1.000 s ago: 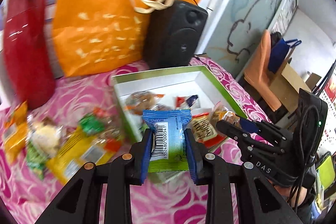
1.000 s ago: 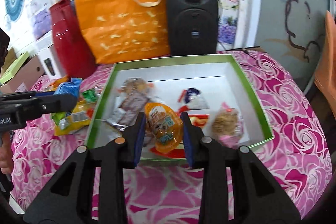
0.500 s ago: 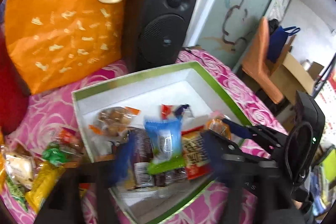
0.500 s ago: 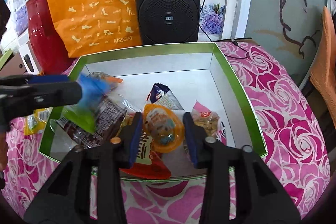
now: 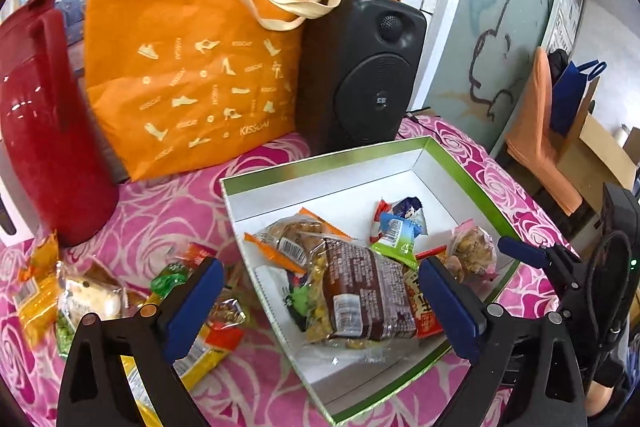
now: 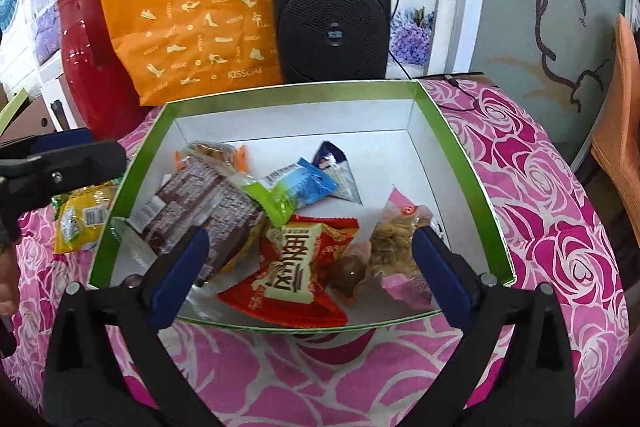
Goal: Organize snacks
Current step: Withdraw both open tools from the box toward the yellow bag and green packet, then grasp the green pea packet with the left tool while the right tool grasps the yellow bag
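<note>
My left tongs (image 5: 320,301) stand wide open and hold nothing, their blue pads at the lower left and lower right of the left wrist view. My right tongs (image 6: 306,273) are likewise spread wide and empty, low in the right wrist view.

Between both pairs sits the green-rimmed box (image 6: 460,163) with a white inside, on the counter's pink rose cloth (image 6: 560,227). In it lie several snacks: a blue and green packet (image 6: 298,187) near the middle, tilted, resting partly on a brown wrapped cake (image 6: 200,203) to its left. A red packet with large characters (image 6: 298,263) lies toward the lower edge of the box, and a pink-edged bag of brown pieces (image 6: 394,243) is to its right. A small dark blue and white packet (image 6: 334,167) lies behind the blue one. An orange-trimmed clear packet (image 6: 212,151) is at the box's upper left.

In the left wrist view, more snacks lie loose on the cloth at the lower left, outside the box: a yellow packet (image 5: 34,301) and a pale cake in clear wrap (image 5: 90,297) among them.

Behind the box stand an orange bag (image 5: 192,67), a black speaker (image 5: 360,75) and a red jug (image 5: 44,131).
</note>
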{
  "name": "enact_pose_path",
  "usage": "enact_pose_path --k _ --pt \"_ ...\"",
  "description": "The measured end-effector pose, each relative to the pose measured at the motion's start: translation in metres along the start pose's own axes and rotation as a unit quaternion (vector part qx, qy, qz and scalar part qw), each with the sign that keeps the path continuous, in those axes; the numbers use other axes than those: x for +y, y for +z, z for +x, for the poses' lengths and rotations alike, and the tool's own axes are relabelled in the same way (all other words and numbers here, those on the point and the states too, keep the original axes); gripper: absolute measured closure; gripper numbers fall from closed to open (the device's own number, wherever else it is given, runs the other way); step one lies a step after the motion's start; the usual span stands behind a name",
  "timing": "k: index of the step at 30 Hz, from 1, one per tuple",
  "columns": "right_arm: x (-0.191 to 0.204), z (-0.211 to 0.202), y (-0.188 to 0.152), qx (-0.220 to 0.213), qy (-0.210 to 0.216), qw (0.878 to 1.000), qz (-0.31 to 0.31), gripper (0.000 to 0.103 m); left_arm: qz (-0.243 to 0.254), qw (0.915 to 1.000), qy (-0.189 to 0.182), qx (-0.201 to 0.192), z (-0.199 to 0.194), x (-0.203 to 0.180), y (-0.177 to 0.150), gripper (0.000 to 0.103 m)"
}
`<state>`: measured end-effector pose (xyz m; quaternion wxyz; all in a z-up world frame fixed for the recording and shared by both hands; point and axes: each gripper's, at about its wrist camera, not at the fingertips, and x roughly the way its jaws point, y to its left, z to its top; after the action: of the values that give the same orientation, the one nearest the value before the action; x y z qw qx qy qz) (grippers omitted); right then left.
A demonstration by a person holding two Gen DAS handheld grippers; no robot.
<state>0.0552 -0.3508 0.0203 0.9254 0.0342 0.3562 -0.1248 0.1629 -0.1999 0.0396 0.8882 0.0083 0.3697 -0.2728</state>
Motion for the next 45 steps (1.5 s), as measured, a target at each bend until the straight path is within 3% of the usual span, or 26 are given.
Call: enact_pose_path --k 10,21,26,31,36,38,39,40,42,45 --pt "0.041 -0.02 0.002 -0.008 0.022 0.999 -0.047 0.002 -0.02 0.9996 0.006 -0.021 -0.035 0.013 -0.012 0.003" --pt "0.101 -0.027 -0.007 -0.002 0.073 0.993 -0.088 0.001 -0.064 0.9963 0.053 -0.018 -0.062 0.054 -0.039 0.003" --pt "0.121 -0.025 -0.016 0.007 0.09 0.991 -0.1 0.001 -0.126 0.9899 0.066 0.004 -0.061 0.102 -0.07 0.003" --pt "0.129 -0.023 -0.02 0.013 0.093 0.99 -0.106 0.001 -0.199 0.977 0.061 0.045 -0.044 0.151 -0.1 0.004" --pt "0.134 -0.021 -0.022 0.023 0.094 0.989 -0.11 0.001 -0.205 0.9764 0.032 0.061 -0.019 0.15 -0.102 0.004" --pt "0.135 -0.021 -0.023 0.027 0.094 0.988 -0.115 0.001 -0.192 0.9791 0.023 0.063 -0.009 0.144 -0.099 0.022" --pt "0.136 -0.022 -0.025 0.028 0.094 0.988 -0.118 0.001 -0.183 0.9805 0.016 0.069 -0.004 0.142 -0.098 0.067" --pt "0.137 -0.022 -0.025 0.029 0.093 0.988 -0.12 0.001 -0.172 0.9809 0.013 0.09 0.005 0.142 -0.099 0.078" --pt "0.139 -0.023 -0.026 0.031 0.098 0.987 -0.121 0.001 -0.183 0.979 -0.009 0.088 -0.001 0.144 -0.105 0.082" --pt "0.149 -0.02 -0.028 0.036 0.115 0.985 -0.126 0.001 -0.194 0.9779 -0.012 0.076 -0.023 0.147 -0.119 0.082"
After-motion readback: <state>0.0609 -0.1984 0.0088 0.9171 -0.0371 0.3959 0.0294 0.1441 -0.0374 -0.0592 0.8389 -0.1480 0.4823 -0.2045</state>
